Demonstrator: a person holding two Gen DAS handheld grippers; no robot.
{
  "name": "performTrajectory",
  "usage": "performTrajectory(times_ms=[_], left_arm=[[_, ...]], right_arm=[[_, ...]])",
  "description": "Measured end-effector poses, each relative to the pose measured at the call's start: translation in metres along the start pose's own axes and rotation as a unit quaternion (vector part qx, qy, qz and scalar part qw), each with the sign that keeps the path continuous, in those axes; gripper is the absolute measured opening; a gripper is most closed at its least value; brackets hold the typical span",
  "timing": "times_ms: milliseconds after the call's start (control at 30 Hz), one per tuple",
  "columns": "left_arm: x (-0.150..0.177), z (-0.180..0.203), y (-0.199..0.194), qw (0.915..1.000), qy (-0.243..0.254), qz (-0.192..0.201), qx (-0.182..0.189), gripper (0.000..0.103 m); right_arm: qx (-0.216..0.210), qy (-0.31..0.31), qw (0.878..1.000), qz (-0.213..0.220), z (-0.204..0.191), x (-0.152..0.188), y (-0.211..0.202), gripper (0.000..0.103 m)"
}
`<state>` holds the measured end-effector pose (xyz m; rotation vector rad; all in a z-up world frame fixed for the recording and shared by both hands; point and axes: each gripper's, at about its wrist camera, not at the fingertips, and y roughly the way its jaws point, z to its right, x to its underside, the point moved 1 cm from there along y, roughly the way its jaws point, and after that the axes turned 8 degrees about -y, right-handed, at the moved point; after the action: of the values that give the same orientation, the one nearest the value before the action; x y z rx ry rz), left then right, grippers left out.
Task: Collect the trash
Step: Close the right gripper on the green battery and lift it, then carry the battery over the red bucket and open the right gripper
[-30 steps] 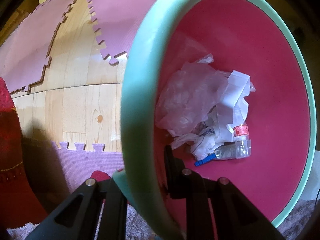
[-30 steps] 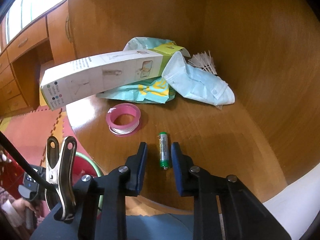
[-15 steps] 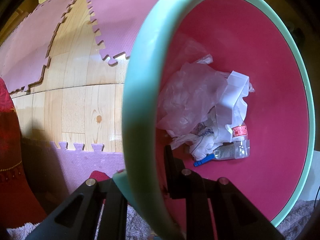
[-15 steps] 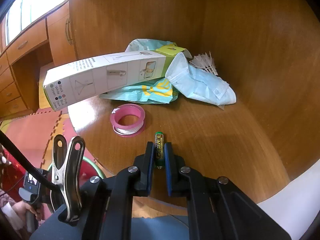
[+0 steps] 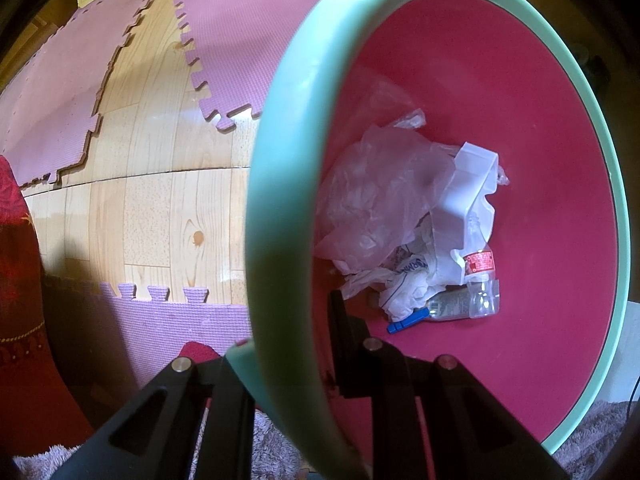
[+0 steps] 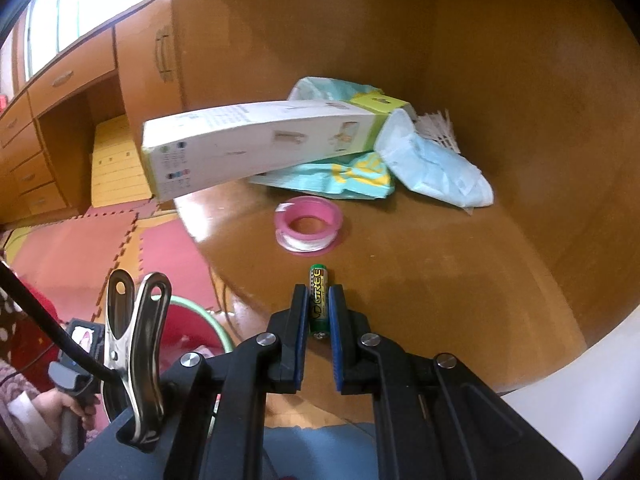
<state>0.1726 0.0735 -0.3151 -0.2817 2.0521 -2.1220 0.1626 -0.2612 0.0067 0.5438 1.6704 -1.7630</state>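
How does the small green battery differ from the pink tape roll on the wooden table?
The small green battery is a slim cylinder lying on its side; the pink tape roll is a flat, hollow ring. The battery is pinched by the right gripper; the roll lies free beyond it. Both rest on the wooden table.

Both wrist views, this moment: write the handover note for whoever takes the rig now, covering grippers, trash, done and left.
Left gripper: shut on the mint-green rim of the pink-lined trash bin, holding it.
Right gripper: its jaws have just been closing and now pinch the green AA battery lying on the round wooden table.
Already in the bin: crumpled clear plastic bags, a small clear plastic bottle, a blue clip.
Left on the table: long white cardboard box, teal printed wrapper, light blue face mask, pink tape roll.
Next: probably lift the battery into the bin.
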Motion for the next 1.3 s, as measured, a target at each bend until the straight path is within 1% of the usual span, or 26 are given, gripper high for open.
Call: performTrajectory(times_ms=[167, 367, 533, 700, 900, 1067, 1167, 1300], left_arm=[[0.0, -0.001, -0.001, 1.0, -0.001, 0.0, 0.002, 0.015], [0.001, -0.001, -0.001, 1.0, 0.001, 0.0, 0.003, 0.015], [0.001, -0.002, -0.001, 1.0, 0.001, 0.0, 0.003, 0.015], [0.001, -0.002, 0.0, 1.0, 0.001, -0.001, 0.002, 0.015], [0.001, -0.001, 0.0, 1.0, 0.001, -0.001, 0.002, 0.015], [0.001, -0.001, 0.0, 1.0, 0.001, 0.0, 0.002, 0.015], [0.002, 0.0, 0.0, 1.0, 0.001, -0.001, 0.002, 0.015], [0.001, 0.0, 0.0, 1.0, 0.001, -0.001, 0.001, 0.015]], right_arm=[[-0.019, -0.006, 1.0, 0.005, -0.014, 0.0, -0.006, 0.011], [-0.056, -0.017, 0.998, 0.007, -0.039, 0.002, -0.008, 0.011], [-0.087, -0.025, 0.996, 0.001, -0.064, 0.006, -0.002, 0.011], [-0.106, -0.034, 0.994, -0.012, -0.087, 0.015, 0.01, 0.011], [-0.133, -0.037, 0.99, -0.038, -0.113, 0.027, 0.033, 0.011], [-0.15, -0.039, 0.985, -0.079, -0.136, 0.044, 0.063, 0.011], [-0.165, -0.024, 0.98, -0.11, -0.146, 0.058, 0.084, 0.011], [-0.175, -0.017, 0.974, -0.142, -0.156, 0.075, 0.101, 0.011]])
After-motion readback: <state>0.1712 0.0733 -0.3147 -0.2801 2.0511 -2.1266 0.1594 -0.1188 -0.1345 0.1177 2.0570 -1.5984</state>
